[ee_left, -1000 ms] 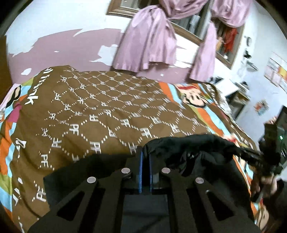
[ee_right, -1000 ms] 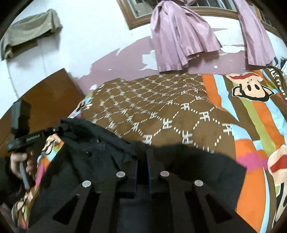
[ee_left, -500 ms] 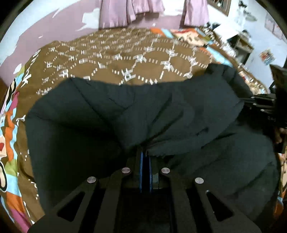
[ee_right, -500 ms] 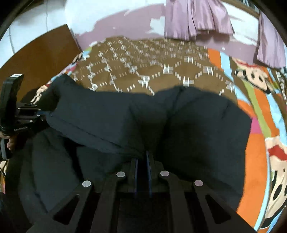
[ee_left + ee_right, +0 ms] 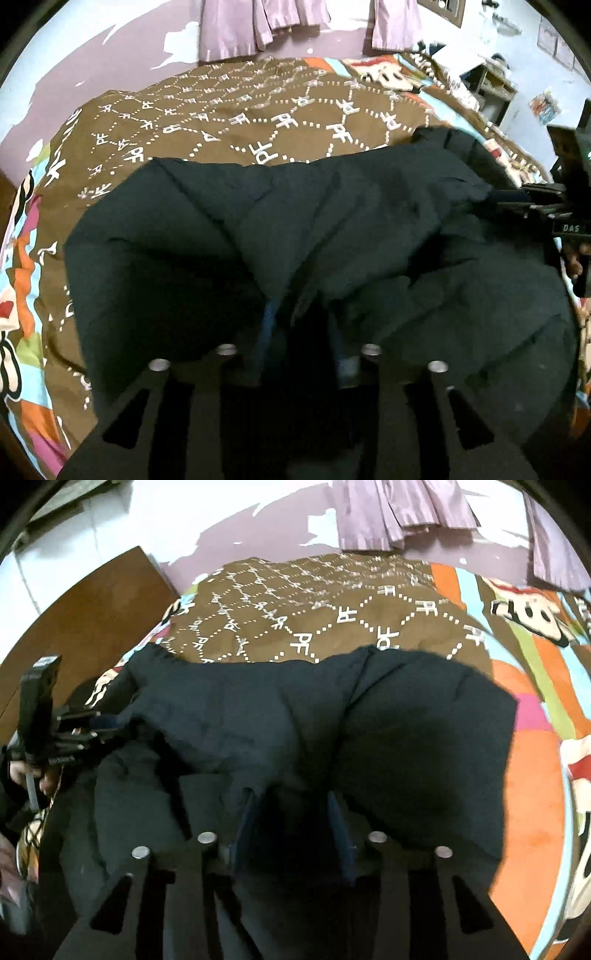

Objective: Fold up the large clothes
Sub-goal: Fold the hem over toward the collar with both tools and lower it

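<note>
A large black garment (image 5: 332,229) lies folded over on the bed; it also fills the right wrist view (image 5: 295,716). My left gripper (image 5: 301,332) is open, its blue-padded fingers spread over the garment's near edge. My right gripper (image 5: 291,819) is open too, fingers apart over the near edge. The right gripper also shows at the right edge of the left wrist view (image 5: 532,201), and the left gripper at the left edge of the right wrist view (image 5: 77,727).
The bed has a brown patterned blanket (image 5: 229,110) over a striped cartoon sheet (image 5: 535,686). A wooden headboard (image 5: 81,605) stands at the left. Purple curtains (image 5: 255,26) hang on the far wall. Shelves (image 5: 491,88) stand at the far right.
Both grippers laid the lifted garment edge forward and down onto the bed, then opened and let go of the cloth. The fold now lies flat.
</note>
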{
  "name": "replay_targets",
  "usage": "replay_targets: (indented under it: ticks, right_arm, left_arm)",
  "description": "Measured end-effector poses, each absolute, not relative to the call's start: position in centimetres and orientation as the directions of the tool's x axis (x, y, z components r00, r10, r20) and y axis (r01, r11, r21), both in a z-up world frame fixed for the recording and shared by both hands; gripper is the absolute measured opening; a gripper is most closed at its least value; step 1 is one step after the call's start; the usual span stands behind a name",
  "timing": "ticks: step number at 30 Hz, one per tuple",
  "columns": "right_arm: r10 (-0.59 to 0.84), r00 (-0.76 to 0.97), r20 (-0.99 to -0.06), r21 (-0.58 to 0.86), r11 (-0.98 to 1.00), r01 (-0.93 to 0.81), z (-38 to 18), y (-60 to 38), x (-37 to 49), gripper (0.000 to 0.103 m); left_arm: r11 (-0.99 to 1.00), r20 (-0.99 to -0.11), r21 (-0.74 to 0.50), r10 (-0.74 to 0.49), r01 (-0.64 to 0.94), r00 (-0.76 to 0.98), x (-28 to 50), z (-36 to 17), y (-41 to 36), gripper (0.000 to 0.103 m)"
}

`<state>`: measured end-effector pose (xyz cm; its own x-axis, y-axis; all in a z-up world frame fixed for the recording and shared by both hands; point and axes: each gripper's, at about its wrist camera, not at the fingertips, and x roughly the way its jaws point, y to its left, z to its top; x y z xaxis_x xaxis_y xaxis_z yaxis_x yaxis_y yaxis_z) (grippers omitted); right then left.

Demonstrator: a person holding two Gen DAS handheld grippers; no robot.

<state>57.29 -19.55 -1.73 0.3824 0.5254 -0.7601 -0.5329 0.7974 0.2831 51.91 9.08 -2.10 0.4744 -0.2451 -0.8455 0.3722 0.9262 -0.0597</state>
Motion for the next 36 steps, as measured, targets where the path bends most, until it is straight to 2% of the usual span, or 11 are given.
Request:
replay_targets:
  ticks: [5,9,11,14,16,18,21,23,25,32,36]
  right_arm:
    - [0.621,0.45,-0.642,0.387,0.769,-0.509,1.7,-21.8,57.8,0.038]
    - [0.65,0.485,-0.585,0.463,0.758,-0.459,3.4,-20.5,60.7,0.038]
    - [0.669,0.461,-0.584,0.5,0.743,-0.446,3.3,-18.8,62.4,0.033]
    - [0.694,0.404,-0.596,0.54,0.719,-0.437,2.4,-16.5,64.2,0.024]
    - [0.711,0.354,-0.607,0.568,0.7,-0.433,1.4,-15.3,64.6,0.019]
    - [0.705,0.299,-0.643,0.555,0.698,-0.452,0.3,-14.2,64.5,0.019]
    - [0.65,0.219,-0.728,0.5,0.722,-0.479,-1.6,-13.1,63.9,0.019]
    - [0.629,0.173,-0.758,0.494,0.727,-0.477,-2.8,-13.1,63.8,0.018]
    - [0.599,0.127,-0.791,0.482,0.737,-0.474,-3.8,-13.0,63.7,0.012]
    - [0.489,0.057,-0.87,0.401,0.771,-0.495,-6.0,-10.9,64.4,0.01]
    - [0.432,0.088,-0.897,0.338,0.802,-0.492,-7.3,-10.3,64.9,0.0]
  left_arm:
    - [0.909,-0.747,-0.153,-0.364,0.389,0.557,51.2,1.8,10.0,0.05]
    - [0.92,-0.715,-0.169,-0.362,0.354,0.598,54.3,3.8,8.0,0.05]
    - [0.934,-0.729,-0.183,-0.339,0.307,0.594,56.8,3.8,6.6,0.05]
    - [0.903,-0.709,-0.318,-0.428,0.288,0.56,58.9,3.1,6.4,0.049]
    - [0.875,-0.697,-0.371,-0.483,0.31,0.53,59.8,2.5,5.8,0.04]
    - [0.874,-0.726,-0.354,-0.481,0.333,0.492,60.5,1.8,5.1,0.028]
    - [0.856,-0.78,-0.335,-0.486,0.393,0.393,60.3,-0.1,4.8,0.022]
    - [0.848,-0.819,-0.306,-0.466,0.433,0.335,59.8,-1.3,4.4,0.018]
    - [0.848,-0.85,-0.258,-0.427,0.464,0.308,58.9,-2.5,3.8,0.015]
    - [0.877,-0.921,-0.154,-0.294,0.455,0.255,58.9,-5.9,2.3,0.009]
    - [0.905,-0.94,-0.127,-0.241,0.407,0.242,60.2,-7.6,2.3,0.006]
